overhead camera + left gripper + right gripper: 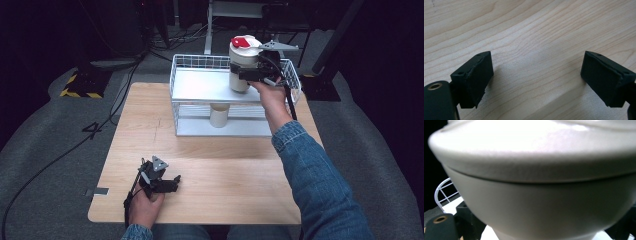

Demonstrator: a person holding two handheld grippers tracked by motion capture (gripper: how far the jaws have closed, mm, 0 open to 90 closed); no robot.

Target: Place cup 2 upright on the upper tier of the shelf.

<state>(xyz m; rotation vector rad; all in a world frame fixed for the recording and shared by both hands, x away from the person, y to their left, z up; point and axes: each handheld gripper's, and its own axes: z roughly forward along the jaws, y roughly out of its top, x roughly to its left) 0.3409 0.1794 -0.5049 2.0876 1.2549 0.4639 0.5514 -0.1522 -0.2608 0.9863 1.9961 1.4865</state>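
Observation:
A cream tumbler [240, 60] with a lid and a red tab stands upright over the right part of the top shelf of a white wire rack [200, 85]. My right gripper [245, 74] is shut on its side, coming in from the right. In the right gripper view the tumbler [536, 195] is very close, with a black finger [466, 217] beside its lower wall. Whether its base touches the shelf I cannot tell. My left gripper [172, 182] lies on the wooden table [225, 170] near the front left, and its jaws [536, 82] stand open over bare wood.
A second cream cup [219, 115] stands on the rack's lower shelf. The rack has a raised wire rim [445, 191] around its top shelf. Cables and a yellow-black striped base [80, 87] lie on the grey floor at the left.

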